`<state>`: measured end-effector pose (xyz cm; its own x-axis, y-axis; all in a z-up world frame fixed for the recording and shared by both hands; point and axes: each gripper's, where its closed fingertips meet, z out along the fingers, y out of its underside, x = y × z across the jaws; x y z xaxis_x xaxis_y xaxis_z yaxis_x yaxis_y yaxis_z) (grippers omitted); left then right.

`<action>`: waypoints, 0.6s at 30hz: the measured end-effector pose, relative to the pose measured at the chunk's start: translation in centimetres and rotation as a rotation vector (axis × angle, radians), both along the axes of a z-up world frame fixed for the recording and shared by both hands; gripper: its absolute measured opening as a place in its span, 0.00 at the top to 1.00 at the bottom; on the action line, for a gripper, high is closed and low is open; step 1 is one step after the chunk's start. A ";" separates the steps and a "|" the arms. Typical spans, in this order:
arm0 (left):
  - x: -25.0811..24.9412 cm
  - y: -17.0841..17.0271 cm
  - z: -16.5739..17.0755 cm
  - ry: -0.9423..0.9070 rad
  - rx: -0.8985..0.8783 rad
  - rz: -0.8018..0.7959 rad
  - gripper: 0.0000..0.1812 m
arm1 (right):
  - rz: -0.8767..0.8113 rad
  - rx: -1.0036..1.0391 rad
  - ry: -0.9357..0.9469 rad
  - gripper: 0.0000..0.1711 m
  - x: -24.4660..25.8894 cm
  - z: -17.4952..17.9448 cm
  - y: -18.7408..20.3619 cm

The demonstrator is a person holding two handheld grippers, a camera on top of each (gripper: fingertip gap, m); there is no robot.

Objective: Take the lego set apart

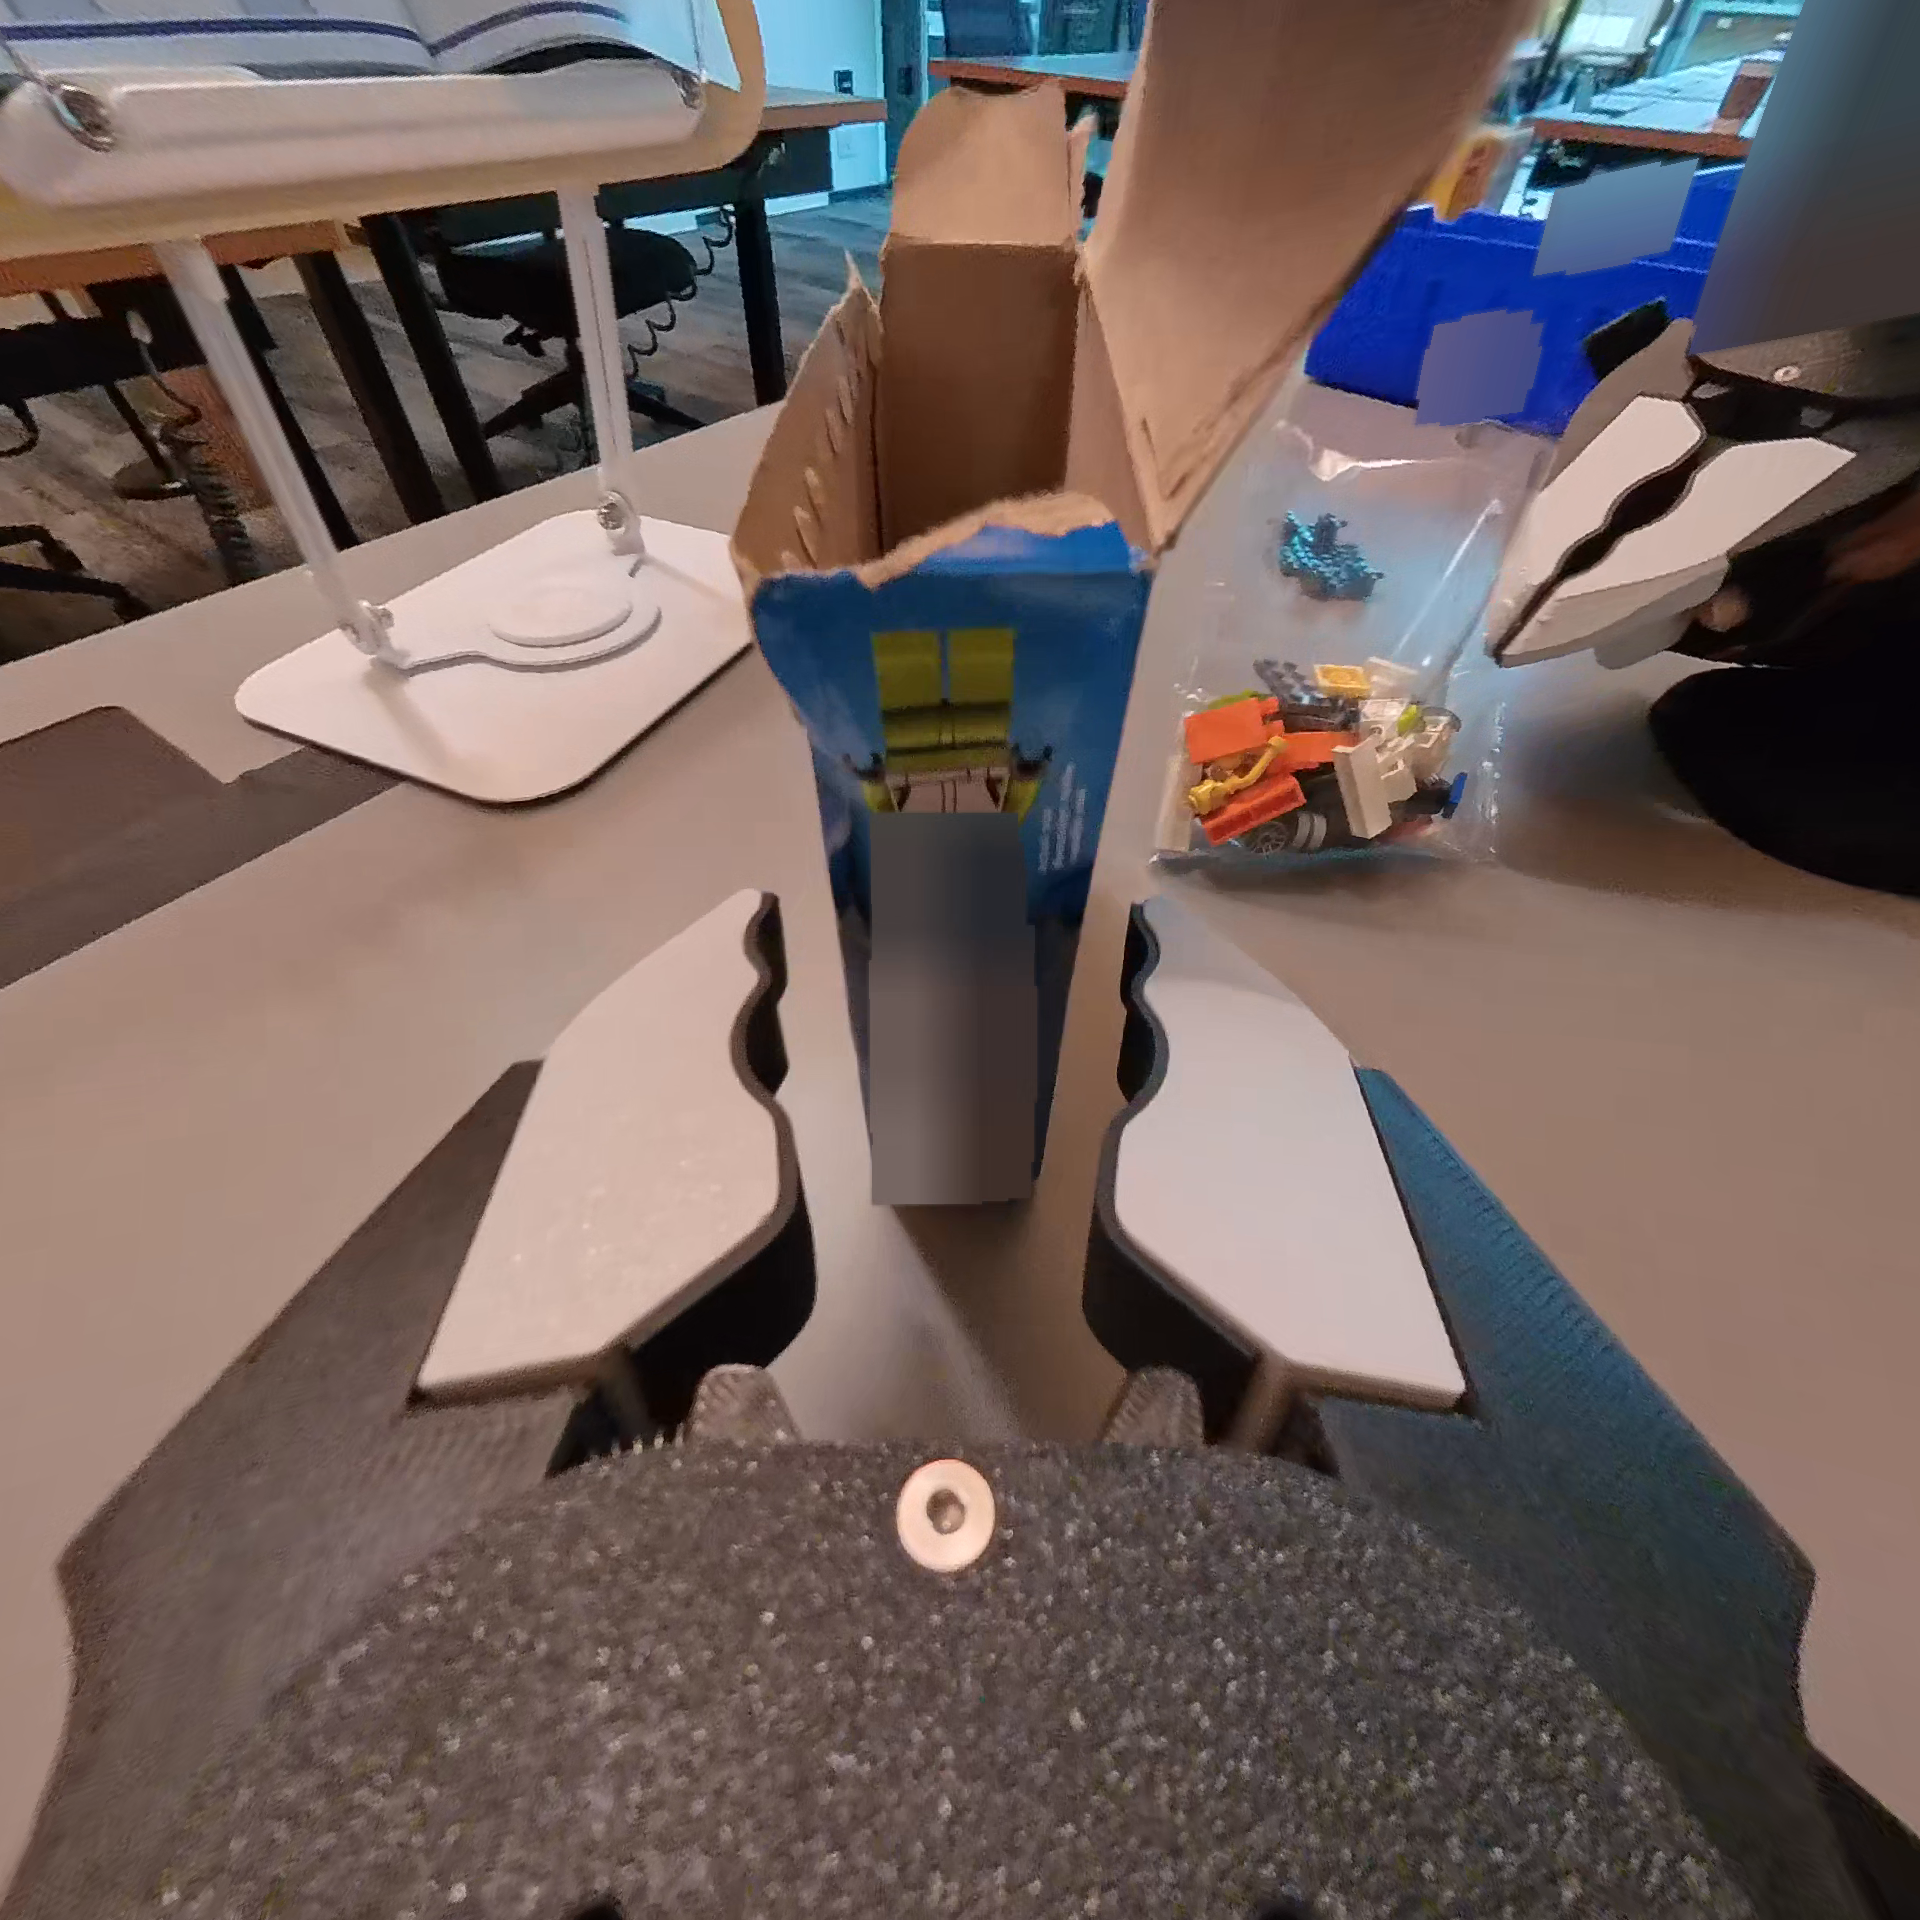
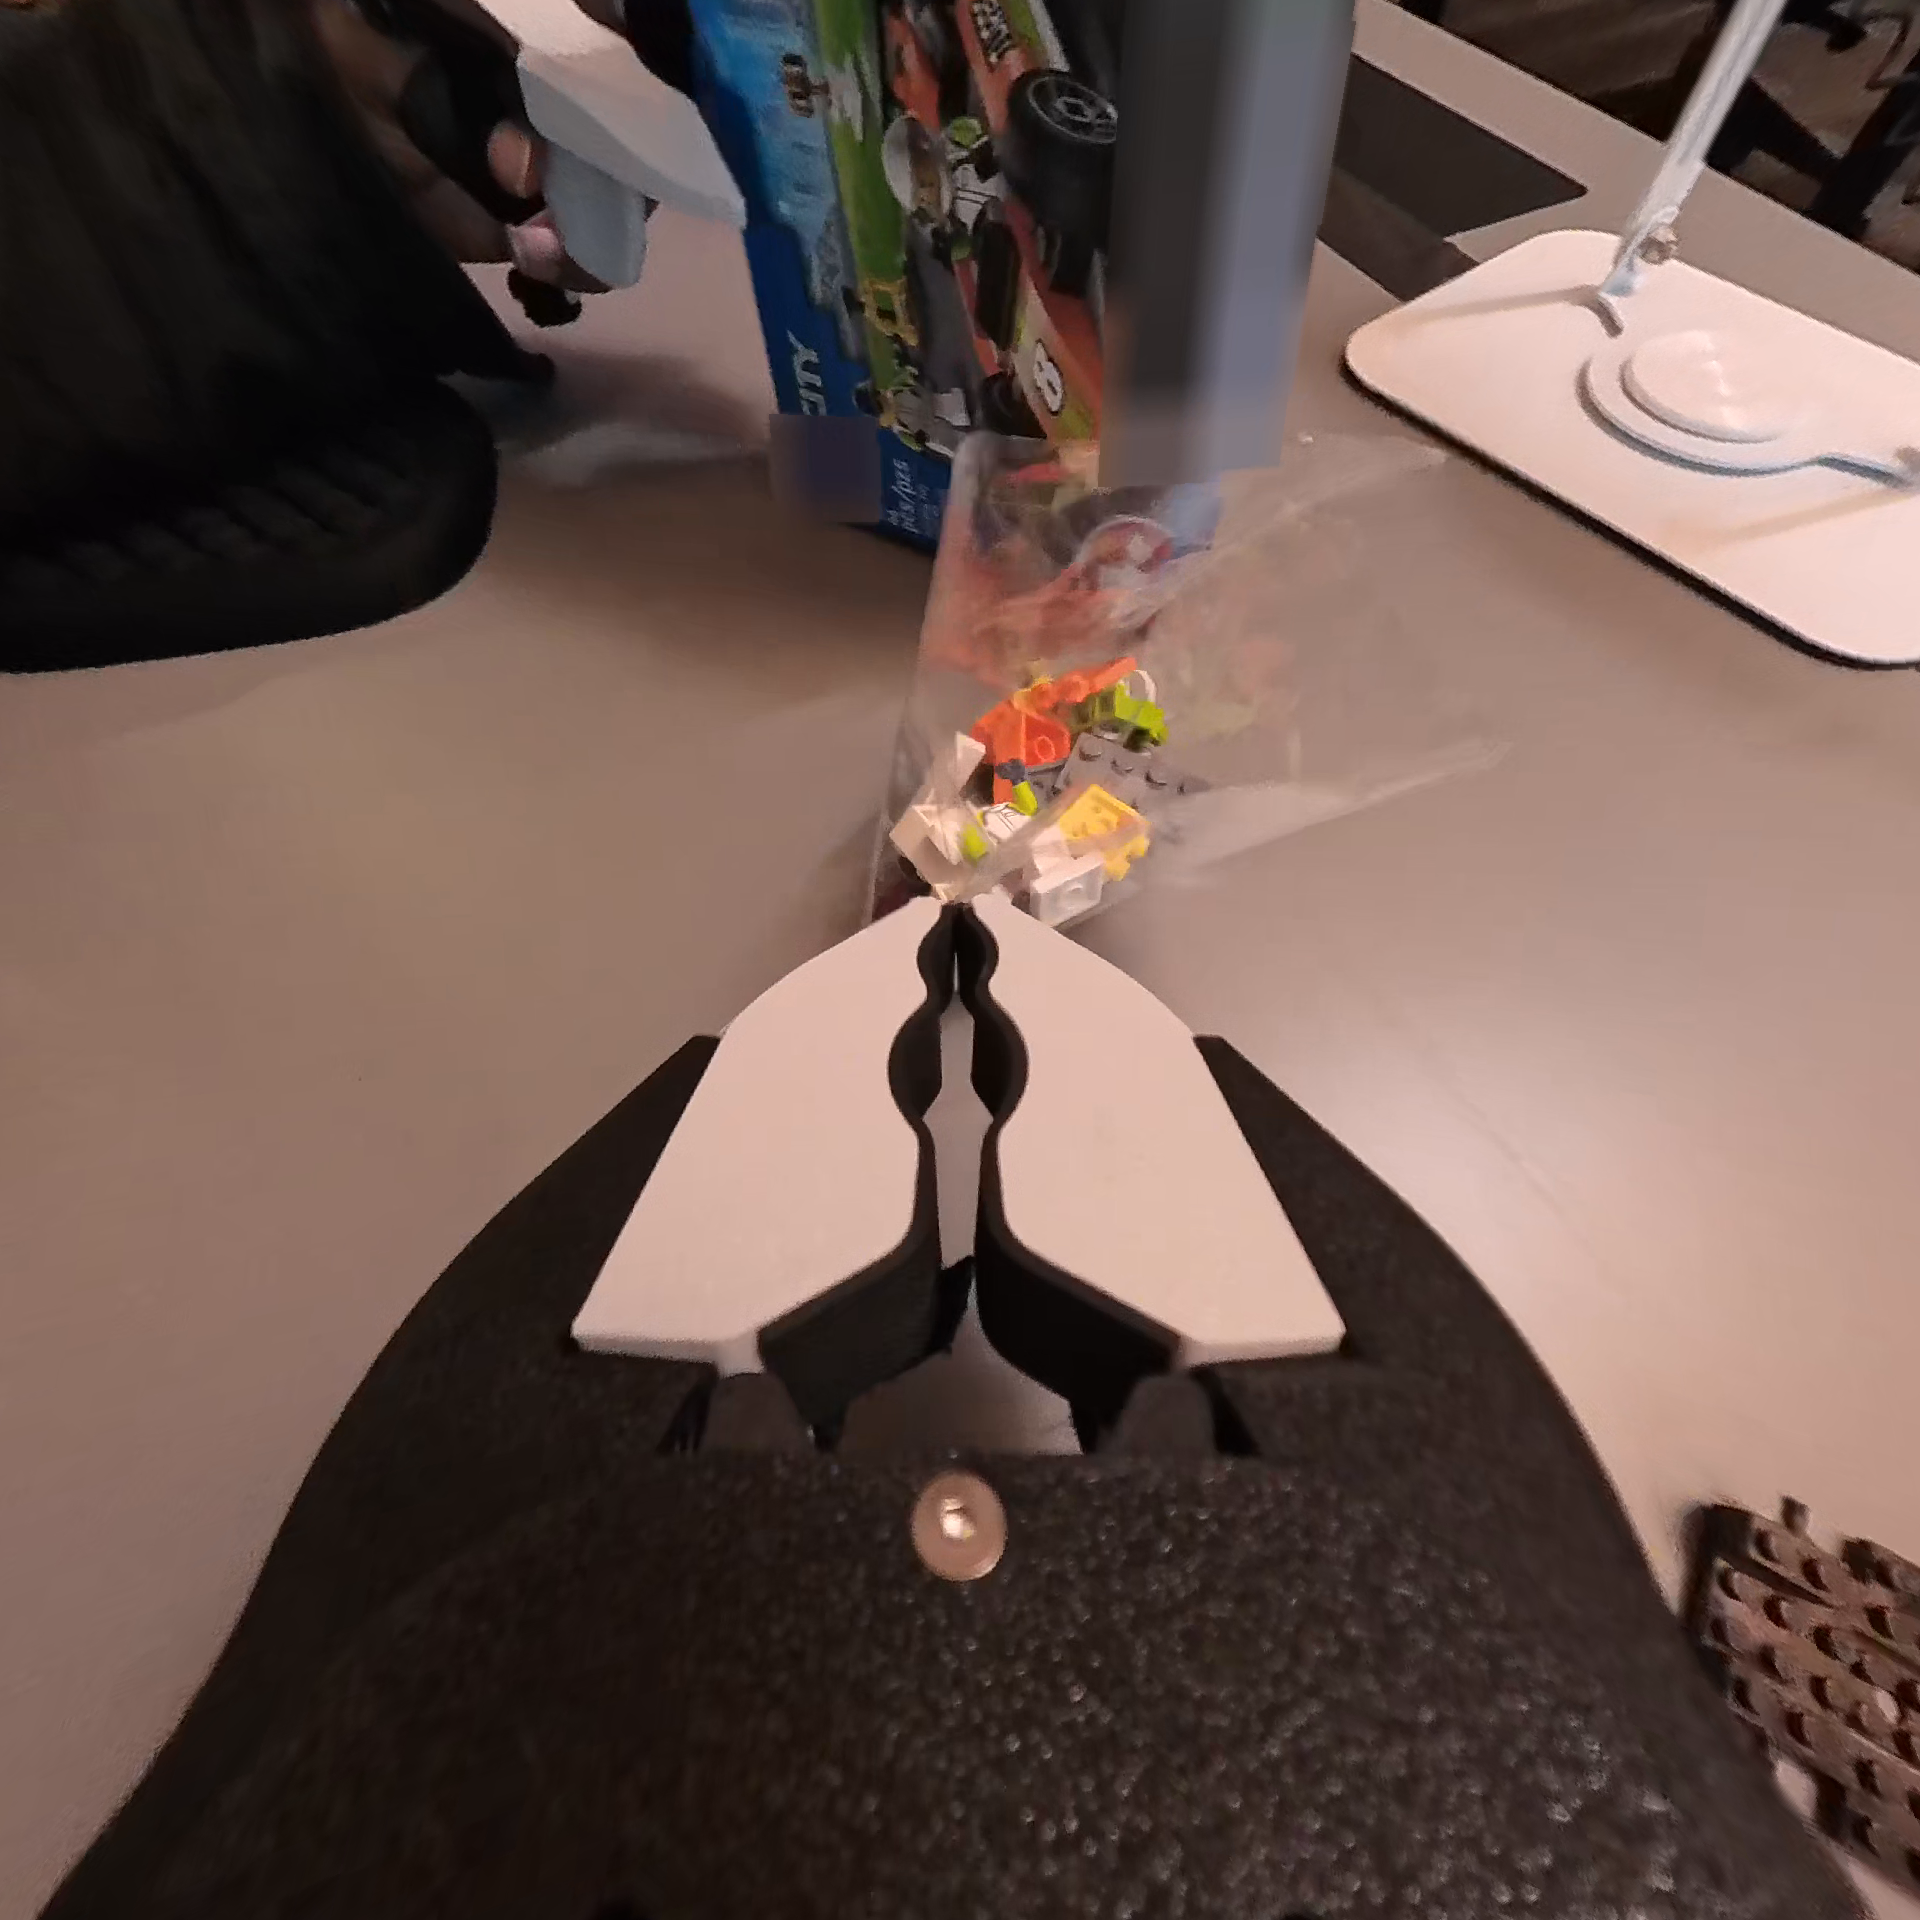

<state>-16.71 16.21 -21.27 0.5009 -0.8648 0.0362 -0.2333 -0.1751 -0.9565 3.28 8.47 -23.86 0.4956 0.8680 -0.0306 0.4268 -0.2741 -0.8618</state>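
Lego box (image 1: 951,727) (top torn open) stands upright on bench (image 1: 364,1039) between spread fingers of left hand-held gripper (image 1: 951,997); right hand-held gripper (image 2: 958,914) pinches clear bag of bricks (image 2: 1049,790) beside it.

Left tongs (image 1: 951,1039) wide open, fingers spread and level, gripping nothing; right tongs (image 2: 957,920) closed tip to tip, pointing forward, a hand (image 1: 1766,592) wrapped round the handle behind them.

Right gripper (image 2: 958,914) jaws closed, tips pinching corner of clear plastic bag (image 2: 1122,665) of loose lego pieces (image 2: 1049,800). Bag on grey table (image 2: 416,987), lego box (image 2: 935,260) standing behind. White stand base (image 2: 1662,436) far right.
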 end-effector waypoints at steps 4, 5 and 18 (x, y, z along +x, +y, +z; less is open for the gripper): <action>-1.5 -0.5 0.0 0.008 0.006 0.034 0.65 | 0.033 0.032 -0.022 1.00 -0.5 0.2 -0.6; -1.9 -0.6 -0.1 0.012 0.007 0.044 0.64 | 0.043 0.036 -0.021 1.00 -0.7 0.2 -0.8; 1.2 -7.1 2.0 0.033 0.069 -0.149 0.74 | 0.149 0.060 -0.029 1.00 -2.6 0.6 -3.7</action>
